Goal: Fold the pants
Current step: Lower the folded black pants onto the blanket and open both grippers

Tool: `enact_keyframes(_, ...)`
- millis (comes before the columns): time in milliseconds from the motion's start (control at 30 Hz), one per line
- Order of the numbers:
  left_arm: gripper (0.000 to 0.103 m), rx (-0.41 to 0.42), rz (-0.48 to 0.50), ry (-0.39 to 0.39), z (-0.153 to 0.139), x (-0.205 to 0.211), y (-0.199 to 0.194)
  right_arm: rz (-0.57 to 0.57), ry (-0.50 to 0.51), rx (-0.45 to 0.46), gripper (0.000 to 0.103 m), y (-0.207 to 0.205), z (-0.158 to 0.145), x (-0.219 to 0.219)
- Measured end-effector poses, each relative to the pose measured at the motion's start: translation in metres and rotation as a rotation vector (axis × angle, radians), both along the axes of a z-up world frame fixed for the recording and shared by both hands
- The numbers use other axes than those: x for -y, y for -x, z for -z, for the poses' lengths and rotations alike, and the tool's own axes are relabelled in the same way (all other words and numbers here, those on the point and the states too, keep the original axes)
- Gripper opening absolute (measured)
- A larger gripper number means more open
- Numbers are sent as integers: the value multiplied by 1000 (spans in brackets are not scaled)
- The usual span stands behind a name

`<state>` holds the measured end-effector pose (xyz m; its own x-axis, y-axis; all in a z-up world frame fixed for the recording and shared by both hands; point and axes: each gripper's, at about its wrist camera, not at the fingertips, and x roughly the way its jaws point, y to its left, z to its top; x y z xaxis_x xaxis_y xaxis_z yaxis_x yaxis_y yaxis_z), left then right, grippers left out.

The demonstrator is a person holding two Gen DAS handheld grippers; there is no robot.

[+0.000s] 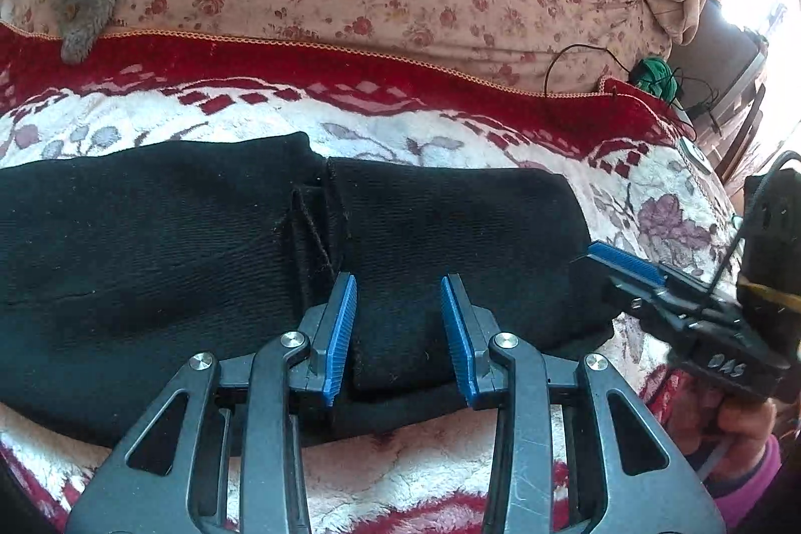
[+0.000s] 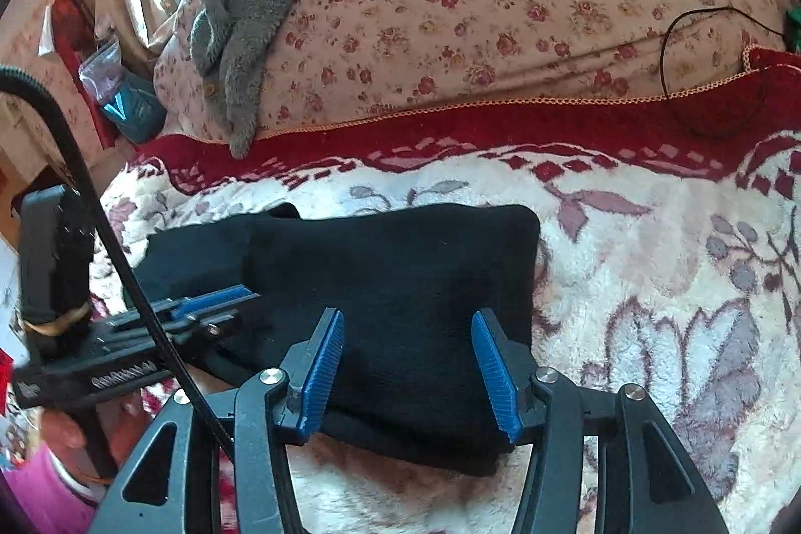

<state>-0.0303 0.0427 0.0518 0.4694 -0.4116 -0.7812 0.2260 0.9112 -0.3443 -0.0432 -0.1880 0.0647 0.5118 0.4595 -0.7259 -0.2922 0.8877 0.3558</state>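
The black pants (image 1: 200,243) lie part-folded on the patterned blanket (image 1: 651,193) — both the left gripper (image 1: 399,334) and right gripper (image 2: 408,371) hover above them agape, holding nothing — so the next move likely calls for pinching an end and doubling it over.

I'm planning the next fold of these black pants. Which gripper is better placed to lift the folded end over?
Probably the right gripper: it sits open at the folded end of the pants. The left gripper, also open, is over the middle, better placed to hold them down.
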Motion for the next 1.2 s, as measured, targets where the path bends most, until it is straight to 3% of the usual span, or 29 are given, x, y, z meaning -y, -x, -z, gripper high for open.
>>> enact_keyframes(400, 34, 52, -113, -105, -24, -36, 13, -105, -103, 58, 51, 4, -32, -38)
enact_keyframes(800, 35, 21, -148, -20, -26, -59, 20, -77, -83, 13, 51, 7, -23, -37)
enact_keyframes(967, 35, 16, -199, -42, -24, -71, 26, -92, -102, 9, 51, 7, -23, -41)
enact_keyframes(1200, 35, 7, -374, -7, -23, -121, 46, -203, -87, 14, 51, 0, -23, -82)
